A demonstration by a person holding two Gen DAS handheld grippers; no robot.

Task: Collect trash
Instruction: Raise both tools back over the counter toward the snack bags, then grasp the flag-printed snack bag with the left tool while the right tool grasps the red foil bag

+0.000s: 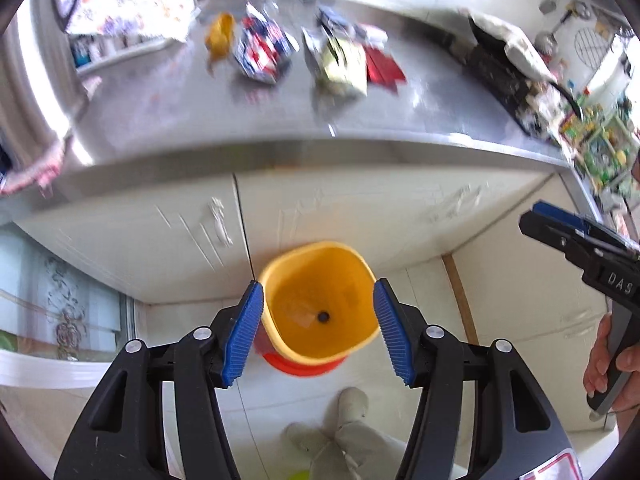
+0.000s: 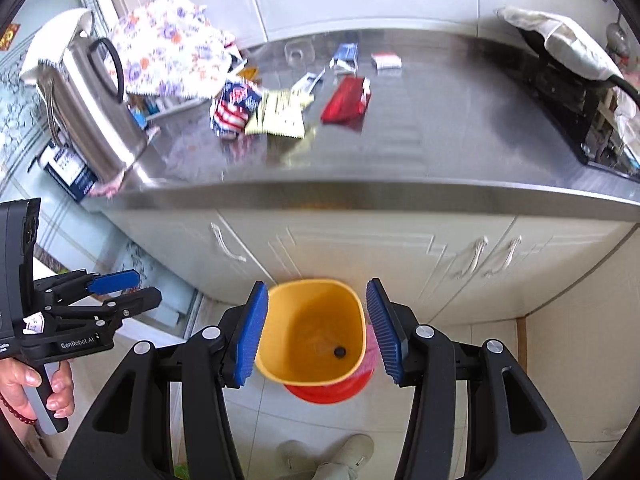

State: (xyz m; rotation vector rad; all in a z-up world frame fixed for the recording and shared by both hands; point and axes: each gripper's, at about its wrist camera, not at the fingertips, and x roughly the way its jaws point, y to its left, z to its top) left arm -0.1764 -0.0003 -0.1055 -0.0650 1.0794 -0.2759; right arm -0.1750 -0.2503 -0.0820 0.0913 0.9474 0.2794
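The trash lies scattered on the stainless-steel counter, toward its back: a crumpled red-white-and-blue wrapper, a flat pale-yellow packet with a serrated edge just beside it at 3 o'clock, a glossy red foil wrapper further along at 3 o'clock, and two small cartons near the wall at 12 o'clock of those. In the left wrist view a small orange crumple sits at 9 o'clock of the striped wrapper; this view is motion-blurred.

On the tiled floor, in front of the cream cabinet doors, stands the yellow plastic bin — a rounded-square, smooth-walled tub on a red base, with a small dark spot at its bottom.

Both tools hang above the bin. The left hand-held gripper is spread wide, nothing between its ribbed blue pads. The right hand-held gripper is likewise spread and empty, its ribbed blue pads framing the bin's mouth.

At 9 o'clock on the counter stands a brushed-metal kettle with a black loop handle, and behind it a floral cloth. At 3 o'clock a black stove carries a rumpled white cloth — soft and creased. A pale shoe shows at 6 o'clock on the floor.
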